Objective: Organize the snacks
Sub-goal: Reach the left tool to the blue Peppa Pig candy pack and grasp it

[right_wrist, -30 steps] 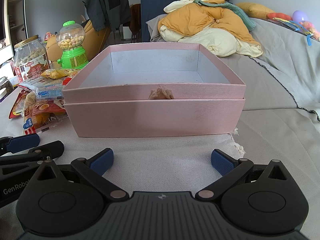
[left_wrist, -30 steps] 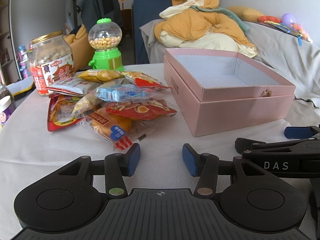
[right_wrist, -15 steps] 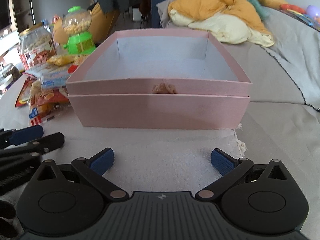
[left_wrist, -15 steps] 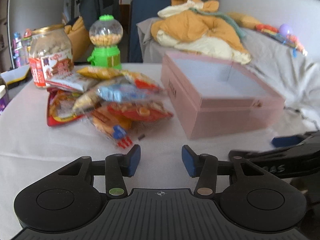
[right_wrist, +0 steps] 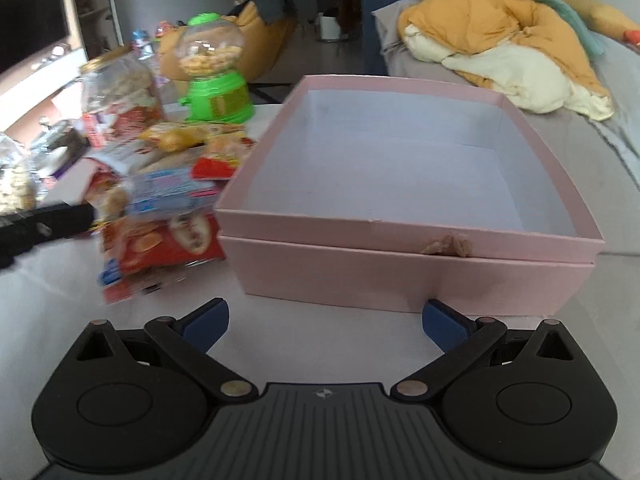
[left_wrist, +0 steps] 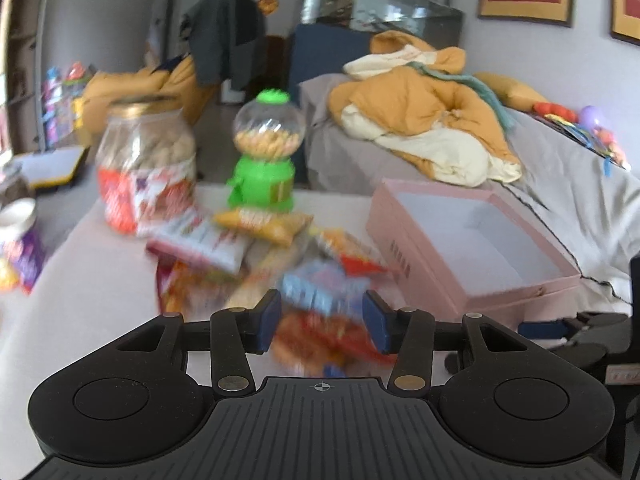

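Observation:
A heap of snack packets [left_wrist: 280,264] lies on the white table, left of an open pink box [left_wrist: 472,248] with nothing in it. My left gripper [left_wrist: 320,322] is open and empty, raised just in front of the heap, over a light blue packet [left_wrist: 316,286] and a red one [left_wrist: 336,336]. The view is blurred. My right gripper [right_wrist: 324,322] is open wide and empty, just short of the box's front wall [right_wrist: 400,276]. The heap [right_wrist: 160,208] shows at its left, with the left gripper's finger [right_wrist: 52,222] reaching in.
A jar of biscuits [left_wrist: 146,164] and a green candy dispenser [left_wrist: 266,152] stand behind the heap. A small purple-labelled jar [left_wrist: 18,236] is at the far left. A sofa with an orange quilt [left_wrist: 424,120] lies behind the box.
Both grippers have risen and moved forward. The left one has closed in on the snack heap and tilted down. The right one has swung left, nearer the box. Both stay open.

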### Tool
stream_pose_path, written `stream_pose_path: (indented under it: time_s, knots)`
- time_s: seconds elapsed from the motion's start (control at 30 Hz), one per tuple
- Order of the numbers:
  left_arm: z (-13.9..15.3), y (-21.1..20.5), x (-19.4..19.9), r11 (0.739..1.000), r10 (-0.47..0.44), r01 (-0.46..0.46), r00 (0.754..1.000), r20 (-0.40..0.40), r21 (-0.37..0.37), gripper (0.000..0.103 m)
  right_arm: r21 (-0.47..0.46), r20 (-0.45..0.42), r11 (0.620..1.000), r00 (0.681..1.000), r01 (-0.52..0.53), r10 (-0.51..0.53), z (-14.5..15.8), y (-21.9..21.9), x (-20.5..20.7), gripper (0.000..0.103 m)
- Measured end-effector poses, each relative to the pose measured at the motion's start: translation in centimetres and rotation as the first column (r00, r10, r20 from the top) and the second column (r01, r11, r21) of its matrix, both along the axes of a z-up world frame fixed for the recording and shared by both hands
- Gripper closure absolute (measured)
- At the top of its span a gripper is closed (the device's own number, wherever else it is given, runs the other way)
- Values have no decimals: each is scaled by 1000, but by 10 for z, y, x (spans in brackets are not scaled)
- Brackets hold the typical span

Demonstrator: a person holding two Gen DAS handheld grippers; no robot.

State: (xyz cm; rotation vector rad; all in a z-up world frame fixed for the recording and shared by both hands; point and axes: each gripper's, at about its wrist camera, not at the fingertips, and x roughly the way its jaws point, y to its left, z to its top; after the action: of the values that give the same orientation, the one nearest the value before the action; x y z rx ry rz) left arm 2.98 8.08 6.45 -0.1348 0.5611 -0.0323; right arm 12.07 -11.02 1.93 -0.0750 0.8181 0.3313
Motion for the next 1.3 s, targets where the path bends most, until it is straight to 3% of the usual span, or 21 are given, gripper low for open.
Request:
stream_pose_path:
  time_s: [0.1,0.27,0.37,0.5,0.63,0.77,0.9,1.0,1.07,1.13,1.17,1.3]
  knots:
    - [3,-6,33,991,-119,120,993,-27,50,52,9,-18,1000,1000,21,-20,-5,-2,7,0]
    - [-16,-19,86,949,-228,264,953,-202,172,50,60,-30,998,999,-13,15,-1,-10,3,0]
    - [-21,-22,85,917,-271,315,942,-200,245,48,99,-11,995,1000,-16,17,7,-17,0,0]
    - [-22,-5,83,932,-220,270,951,-215,240,41,88,5,996,1000,4,-4,11,-12,11,0]
    - [-23,2,74,924,-203,267,949,-241,274,42,88,4,996,1000,-14,14,11,2,25,0]
    - [-26,19,66,948,-217,268,938,-270,170,41,57,-3,998,999,-37,38,7,13,28,0]
    - [-29,29,49,961,-195,234,952,-235,150,42,86,-31,995,998,-47,50,6,10,24,0]
    - [-30,40,30,977,-148,175,968,-203,125,47,134,-53,989,997,-56,64,11,5,18,0]
    - [-29,45,16,981,-83,112,980,-182,156,51,160,-56,984,995,-73,82,17,6,13,0]
    - [-30,53,2,980,-2,38,984,-177,196,68,169,-53,982,994,-88,99,22,10,8,0]
    - [-30,59,-6,980,25,9,985,-170,196,69,171,-53,981,993,-96,107,24,14,6,0]
    - [-30,82,-29,996,51,-37,982,-183,79,69,186,-57,968,981,-170,184,26,38,-6,0]
